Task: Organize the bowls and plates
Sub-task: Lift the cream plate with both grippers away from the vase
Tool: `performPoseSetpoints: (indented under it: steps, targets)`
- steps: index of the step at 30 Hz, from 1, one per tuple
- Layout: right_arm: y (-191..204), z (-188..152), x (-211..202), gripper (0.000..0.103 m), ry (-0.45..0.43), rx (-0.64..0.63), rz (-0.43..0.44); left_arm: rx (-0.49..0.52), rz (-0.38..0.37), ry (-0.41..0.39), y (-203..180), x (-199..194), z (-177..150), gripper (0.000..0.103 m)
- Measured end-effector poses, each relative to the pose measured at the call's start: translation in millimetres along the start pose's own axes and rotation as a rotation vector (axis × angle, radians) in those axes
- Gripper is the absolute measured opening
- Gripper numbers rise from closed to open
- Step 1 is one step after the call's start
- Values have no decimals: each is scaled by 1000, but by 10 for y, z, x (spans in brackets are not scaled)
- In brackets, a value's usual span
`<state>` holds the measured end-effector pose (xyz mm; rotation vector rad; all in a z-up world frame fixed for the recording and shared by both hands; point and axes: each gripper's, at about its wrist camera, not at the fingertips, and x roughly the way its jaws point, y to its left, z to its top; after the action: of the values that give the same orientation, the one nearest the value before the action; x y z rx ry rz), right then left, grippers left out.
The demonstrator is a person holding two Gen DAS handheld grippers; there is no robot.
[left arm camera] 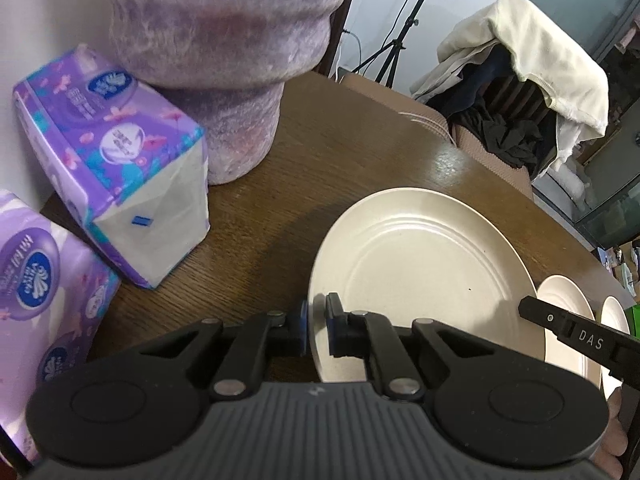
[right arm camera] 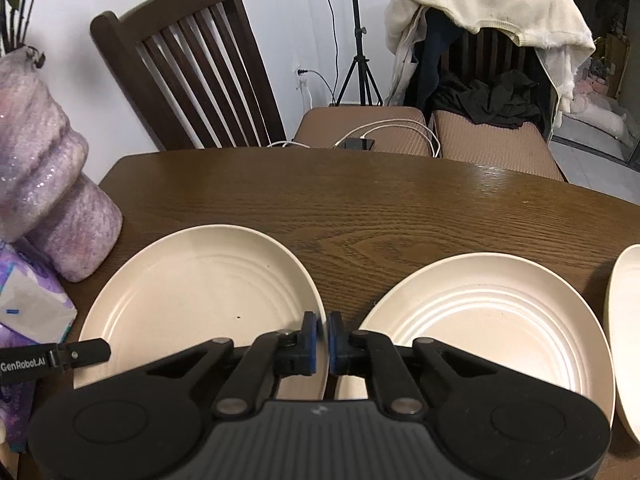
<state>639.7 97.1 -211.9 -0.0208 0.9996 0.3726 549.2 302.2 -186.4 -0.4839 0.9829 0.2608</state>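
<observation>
Cream plates on dark wood, and we've got both tongs on the same one. Our left tongs [left arm camera: 317, 330] pinch the near-left rim of the left plate [left arm camera: 420, 280], pads tight on either side of the edge. Our right tongs [right arm camera: 323, 338] sit at that plate's right rim, where it nearly meets the middle plate [right arm camera: 480, 320]; the pads are almost pressed together with a thin gap, and we cannot tell whether the rim is caught between them or just beside them.

All the plates rest flat on the table [right arm camera: 360, 208]. The left one sits near the tissue pack [left arm camera: 116, 160] and the fuzzy purple roll [right arm camera: 60, 216]. The middle one lies just beside it, and a third plate [right arm camera: 624, 332] shows only its edge at far right. No bowl is in view.

We judge the stacking has barely begun: nothing is stacked yet. Here's the risk. A rim pinch on a smooth, shallow plate gives little purchase, so a lift from one edge could let it pivot and slip out. If the right tongs have missed the rim, the plate will tilt as it rises and its far edge could scrape the table or clip the middle plate. Swing wide left and we nudge the tissue pack.
</observation>
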Motion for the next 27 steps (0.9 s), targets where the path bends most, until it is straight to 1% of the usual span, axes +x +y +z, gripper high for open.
performPoseSetpoints:
  steps: [8,16,27]
  targets:
    - [-33,-64,-272,5,-33,10,23,11,5,-31,-63,-261,-59,9]
    - [-108,-107,-621,4,-65,50,49,27,13,-66,-184,-589,-125,10]
    - [-177,-287,-1097,4,-107,68,64,51,-1,-107,-328,-1030,-286,10]
